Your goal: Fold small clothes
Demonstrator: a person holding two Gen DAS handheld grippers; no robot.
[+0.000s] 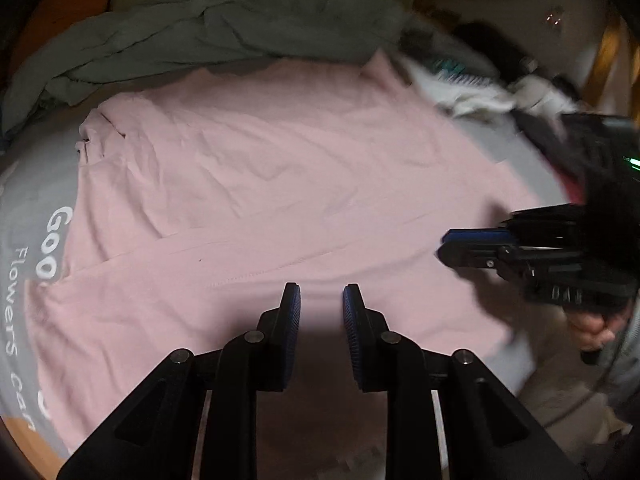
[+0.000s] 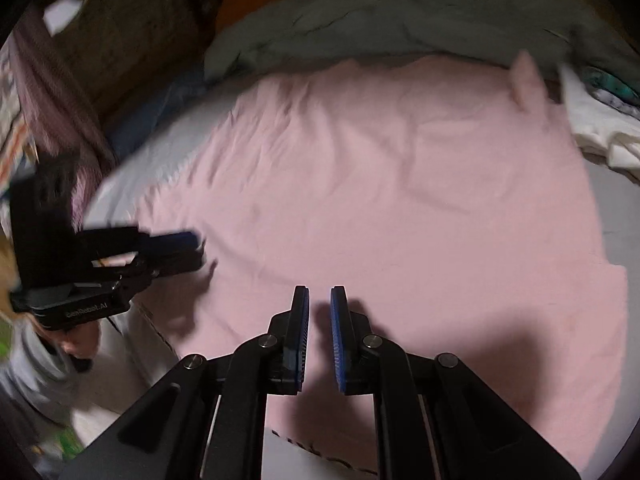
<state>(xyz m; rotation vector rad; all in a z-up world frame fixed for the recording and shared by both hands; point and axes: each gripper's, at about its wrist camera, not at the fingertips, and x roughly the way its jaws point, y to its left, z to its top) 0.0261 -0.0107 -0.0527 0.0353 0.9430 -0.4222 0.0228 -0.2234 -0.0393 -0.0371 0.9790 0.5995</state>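
A pink garment point(image 1: 280, 184) lies spread flat on a grey sheet with white lettering point(image 1: 52, 240); it also fills the right wrist view point(image 2: 400, 200). My left gripper point(image 1: 321, 294) is open and empty, just above the garment's near part. My right gripper point(image 2: 319, 296) has a narrow gap between its pads and holds nothing, hovering over the pink cloth. Each gripper shows in the other's view: the right one at the garment's right edge point(image 1: 460, 246), the left one at its left edge point(image 2: 188, 246).
A rumpled grey-green blanket point(image 1: 224, 28) lies along the far side of the garment. White and dark clothes point(image 1: 492, 96) are heaped at the far right. A white garment point(image 2: 600, 132) lies by the pink cloth's right edge.
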